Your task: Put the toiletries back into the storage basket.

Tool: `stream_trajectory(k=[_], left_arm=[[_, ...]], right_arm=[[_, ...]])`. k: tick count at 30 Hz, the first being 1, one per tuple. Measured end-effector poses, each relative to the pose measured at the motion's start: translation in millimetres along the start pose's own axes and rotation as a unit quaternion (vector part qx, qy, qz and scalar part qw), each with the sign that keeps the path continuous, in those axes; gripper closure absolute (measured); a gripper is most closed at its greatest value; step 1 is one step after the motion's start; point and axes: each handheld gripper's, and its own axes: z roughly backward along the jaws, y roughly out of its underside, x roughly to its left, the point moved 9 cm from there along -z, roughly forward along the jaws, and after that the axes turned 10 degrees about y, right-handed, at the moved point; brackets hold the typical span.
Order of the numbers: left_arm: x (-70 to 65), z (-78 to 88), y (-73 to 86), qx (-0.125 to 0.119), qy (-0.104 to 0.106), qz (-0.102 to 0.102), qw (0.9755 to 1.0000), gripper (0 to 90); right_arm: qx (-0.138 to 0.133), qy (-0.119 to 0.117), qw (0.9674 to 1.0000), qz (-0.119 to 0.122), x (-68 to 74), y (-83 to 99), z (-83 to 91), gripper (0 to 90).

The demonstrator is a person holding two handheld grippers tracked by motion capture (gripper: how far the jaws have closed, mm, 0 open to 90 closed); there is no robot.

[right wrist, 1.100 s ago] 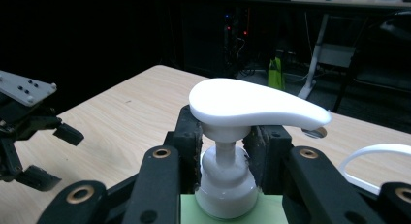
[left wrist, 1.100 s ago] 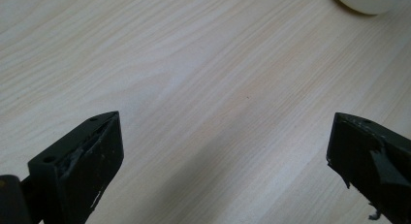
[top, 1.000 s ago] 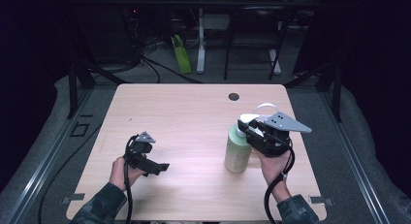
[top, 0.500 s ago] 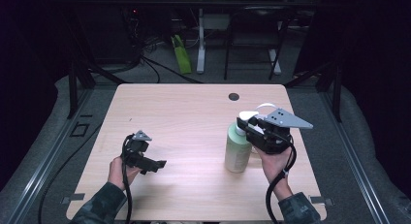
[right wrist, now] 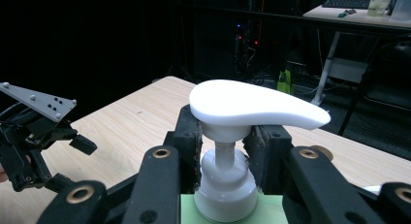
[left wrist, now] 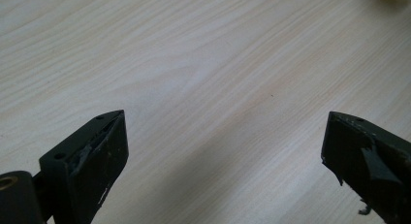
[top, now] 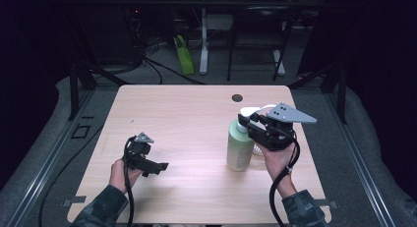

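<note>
**Q:** State of the two tools, and where is the bottle?

**A:** My right hand-held gripper (top: 250,124) is clamped on the neck of the green pump bottle (top: 239,146), just under the white pump head (right wrist: 252,107). In the right gripper view the jaws press the thin stem from both sides, above the white collar. The bottle stands upright on the worktop (top: 196,119), in its right half, on the near side of the small dark hole (top: 237,98) in the wood. My left hand-held gripper (top: 158,166) is wide apart and holds nothing; its own view has bare wood between the jaws.

**Q:** Which relation matters for the next move?

**A:** The bottle's long axis is vertical and my right jaws cross it flat, coming in from the bottle's right side. So the grip sits high on the bottle and the body hangs free below. The left hand-held gripper lies well to the left of the bottle, near the worktop surface, jaws pointing towards the bottle's base.

**Q:** Which hand is nearer?

**A:** The right, already touching. The left would have to travel rightwards across open wood to reach the body.

**Q:** Judgement on risk?

**A:** A neck grip alone may let the body swing or tilt if lifted. I judge a steadying hold on the green body from the left would help. Something white lies behind the bottle, under my right hand; I cannot tell what.
</note>
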Motion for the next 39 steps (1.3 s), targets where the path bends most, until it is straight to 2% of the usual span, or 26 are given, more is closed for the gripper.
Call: stream_trajectory(k=[27, 39], left_arm=[[-2.4, 0.1, -0.8, 0.003, 0.002, -0.004, 1.0000, 2.3], [-4.0, 0.3, -2.5, -0.001, 0.000, -0.006, 1.0000, 2.3]], right_arm=[[-0.009, -0.012, 0.9997, 0.020, 0.9, -32.6, 2.0, 68.2], [-0.011, -0.009, 0.9997, 0.021, -6.2, -43.2, 4.0, 68.4]])
